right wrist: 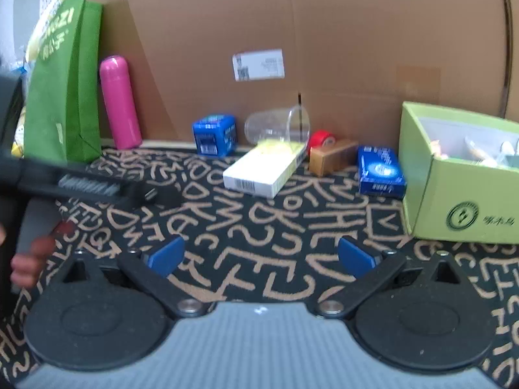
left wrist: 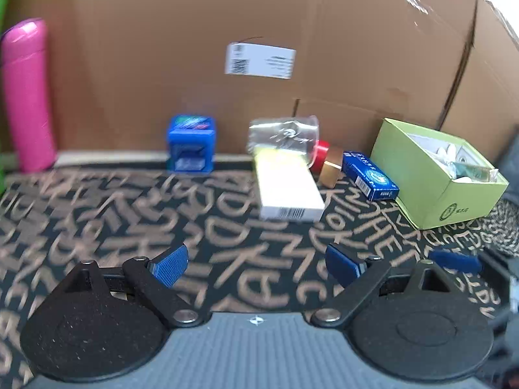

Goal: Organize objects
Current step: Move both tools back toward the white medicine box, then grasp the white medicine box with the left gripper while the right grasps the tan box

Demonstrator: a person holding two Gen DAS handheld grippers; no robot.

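Loose objects lie on a lettered black mat against a cardboard wall. A white and yellow box [left wrist: 287, 184] [right wrist: 264, 170] lies flat, with a clear plastic cup [left wrist: 285, 137] [right wrist: 277, 126] on its side at its far end. Beside them are a red tape roll [left wrist: 321, 155] [right wrist: 321, 139], a brown box [left wrist: 332, 168] [right wrist: 331, 159], a flat blue box [left wrist: 369, 175] [right wrist: 381, 171] and a blue cube box [left wrist: 191, 144] [right wrist: 214, 134]. A light green open box [left wrist: 434, 175] [right wrist: 460, 175] holds small items at the right. My left gripper [left wrist: 256, 265] is open and empty. My right gripper [right wrist: 259, 256] is open and empty.
A pink bottle [left wrist: 27, 97] [right wrist: 118, 103] stands at the left by the wall, next to a green paper bag [right wrist: 65, 81]. The left gripper's body [right wrist: 84, 188] and the hand holding it [right wrist: 29, 259] show at the left of the right wrist view.
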